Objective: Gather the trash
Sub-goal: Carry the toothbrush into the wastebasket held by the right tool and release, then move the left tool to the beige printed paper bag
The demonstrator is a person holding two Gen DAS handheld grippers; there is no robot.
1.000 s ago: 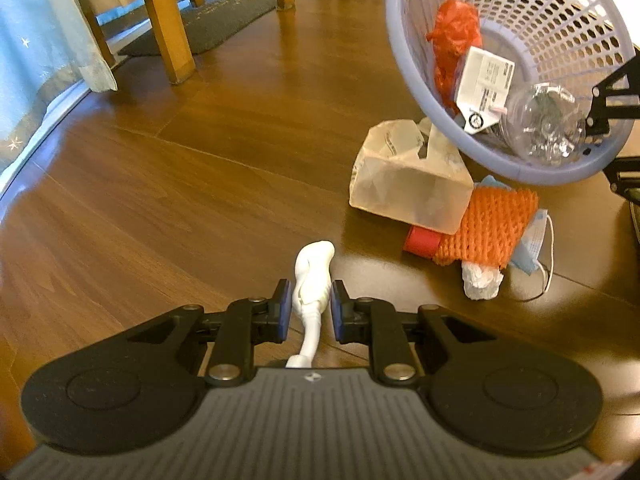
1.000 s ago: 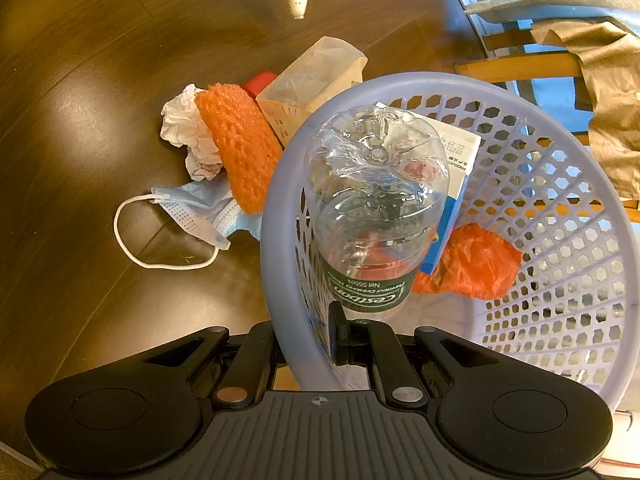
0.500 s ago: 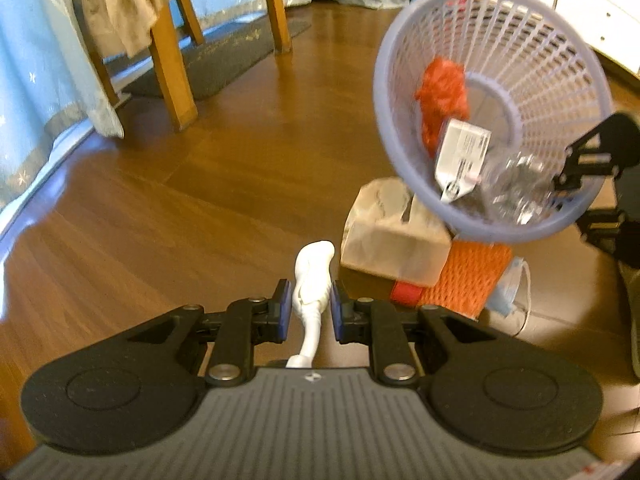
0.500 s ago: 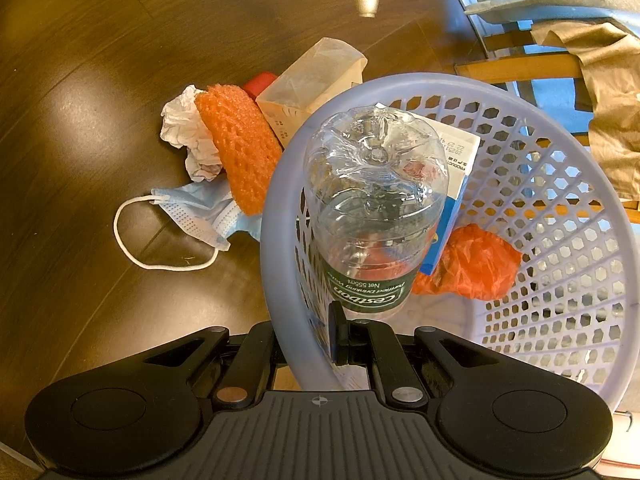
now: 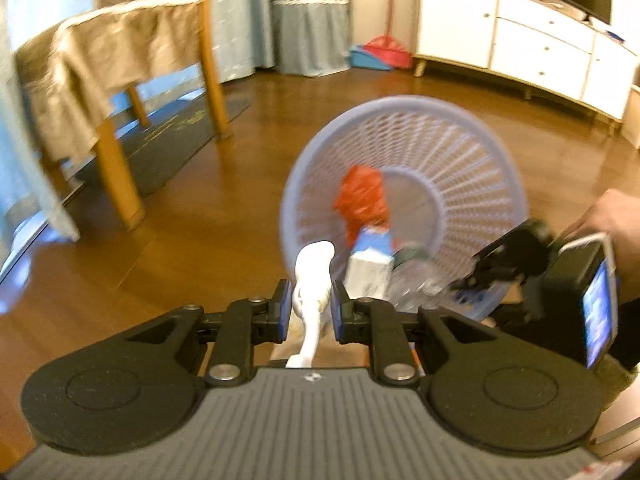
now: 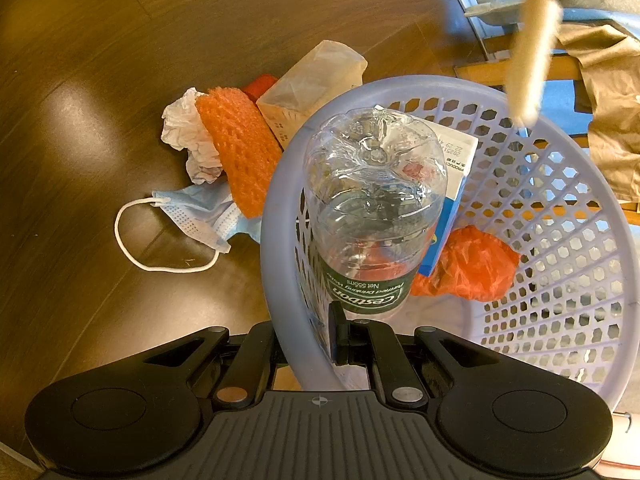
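Note:
My left gripper (image 5: pixel 307 308) is shut on a white twisted piece of trash (image 5: pixel 311 276), lifted in front of the tilted lilac basket (image 5: pixel 472 168). In the right wrist view that white piece (image 6: pixel 528 64) hangs blurred above the basket's far rim. My right gripper (image 6: pixel 308 344) is shut on the near rim of the basket (image 6: pixel 276 248). Inside lie a clear plastic bottle (image 6: pixel 372 208), a white and blue carton (image 6: pixel 456 184) and a crumpled orange bag (image 6: pixel 468 268). On the floor beside the basket are an orange foam net (image 6: pixel 236 140), a crumpled tissue (image 6: pixel 184 132), a blue face mask (image 6: pixel 200 216) and a translucent tissue pack (image 6: pixel 316 76).
A wooden table with a tan cloth (image 5: pixel 112 48) and a dark mat (image 5: pixel 168 148) stand at the left. A white cabinet (image 5: pixel 528 44) lines the back right wall. A person's hand (image 5: pixel 612 216) holds the right gripper. The floor is brown wood.
My left gripper has risen and tipped up with the white piece, closing on the basket's mouth. The right gripper and basket have stayed where they were.

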